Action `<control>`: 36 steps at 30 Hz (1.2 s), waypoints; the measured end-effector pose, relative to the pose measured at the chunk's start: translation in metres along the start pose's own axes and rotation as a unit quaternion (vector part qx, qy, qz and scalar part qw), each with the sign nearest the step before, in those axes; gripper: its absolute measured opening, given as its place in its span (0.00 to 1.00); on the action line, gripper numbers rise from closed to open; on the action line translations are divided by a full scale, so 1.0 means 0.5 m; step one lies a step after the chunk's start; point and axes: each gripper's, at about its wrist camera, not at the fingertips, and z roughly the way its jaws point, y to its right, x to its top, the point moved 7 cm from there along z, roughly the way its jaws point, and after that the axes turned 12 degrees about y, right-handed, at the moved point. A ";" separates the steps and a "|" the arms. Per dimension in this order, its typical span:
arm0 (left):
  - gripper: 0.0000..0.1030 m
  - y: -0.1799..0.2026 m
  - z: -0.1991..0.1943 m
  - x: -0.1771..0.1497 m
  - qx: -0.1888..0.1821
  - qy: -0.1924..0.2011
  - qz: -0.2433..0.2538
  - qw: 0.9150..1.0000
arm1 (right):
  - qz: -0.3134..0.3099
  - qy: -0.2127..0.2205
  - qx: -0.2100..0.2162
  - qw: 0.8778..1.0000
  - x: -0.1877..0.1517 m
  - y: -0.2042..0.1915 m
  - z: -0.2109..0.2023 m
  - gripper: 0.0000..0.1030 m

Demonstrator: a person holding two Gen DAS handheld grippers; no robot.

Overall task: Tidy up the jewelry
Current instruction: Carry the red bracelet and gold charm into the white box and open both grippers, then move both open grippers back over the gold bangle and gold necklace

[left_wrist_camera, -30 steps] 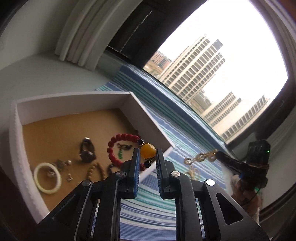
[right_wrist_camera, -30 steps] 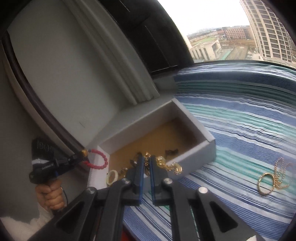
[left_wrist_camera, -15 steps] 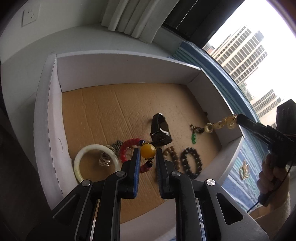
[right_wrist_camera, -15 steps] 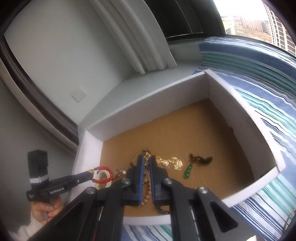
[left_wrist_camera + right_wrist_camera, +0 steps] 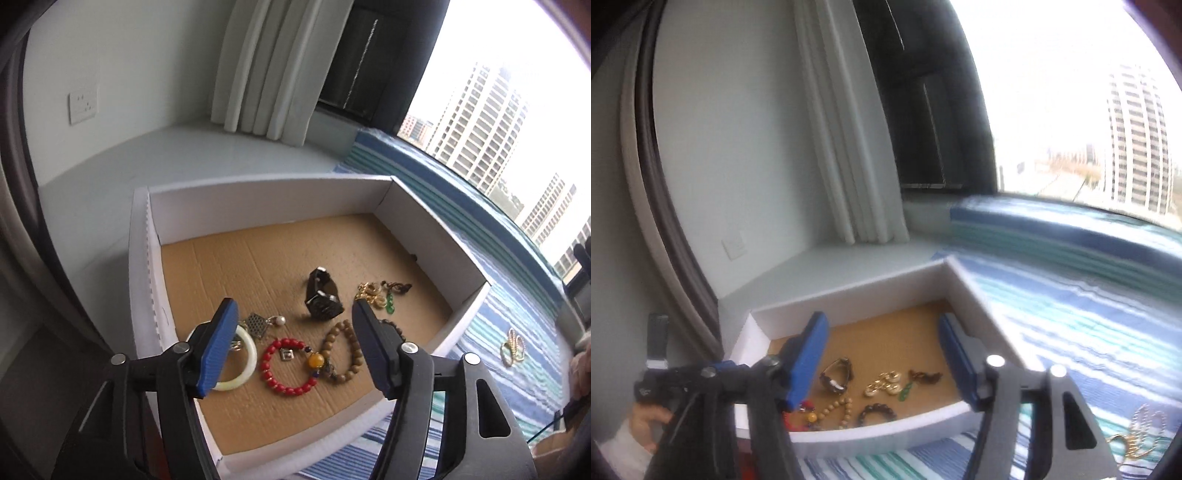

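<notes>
A red bead bracelet (image 5: 286, 365) with an amber bead lies flat on the brown cardboard floor of a white tray (image 5: 258, 195), near the front rim. It sits between a pale bangle (image 5: 242, 363) on its left and a brown wooden bead bracelet (image 5: 345, 350), whose near end touches it by the amber bead. Farther in rest a dark watch (image 5: 322, 300), a gold chain piece (image 5: 370, 294) and a small green pendant (image 5: 389, 306), with a silver lattice charm and pearl (image 5: 263, 323) beside the bangle.

Above the front rim, the left gripper (image 5: 293, 347) hangs with its blue-padded jaws opening and nothing between them; the red bracelet lies free beneath. The right gripper (image 5: 881, 360), seen from its own camera, also has its jaws opening, empty, over the tray's near edge, with the gold chain piece (image 5: 882, 382) on the floor below.

The tray stands on a striped blue, green and white cloth (image 5: 517, 332) at a window ledge. Two gold pieces (image 5: 513, 345) lie on the cloth, well apart from the tray. A person's hand (image 5: 648, 419) grips the left tool's handle.
</notes>
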 end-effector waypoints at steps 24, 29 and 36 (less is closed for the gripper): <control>0.92 0.669 0.011 -0.382 -0.240 -0.175 0.277 0.914 | 0.085 -0.181 -0.360 0.911 -0.533 0.488 -0.478 0.84; 0.92 0.730 0.036 -0.397 -0.240 -0.204 0.282 0.906 | 0.121 -0.185 -0.352 0.909 -0.562 0.499 -0.472 0.84; 0.92 0.844 0.129 -0.392 -0.219 -0.205 0.273 0.914 | 0.117 -0.189 -0.357 0.907 -0.561 0.495 -0.468 0.86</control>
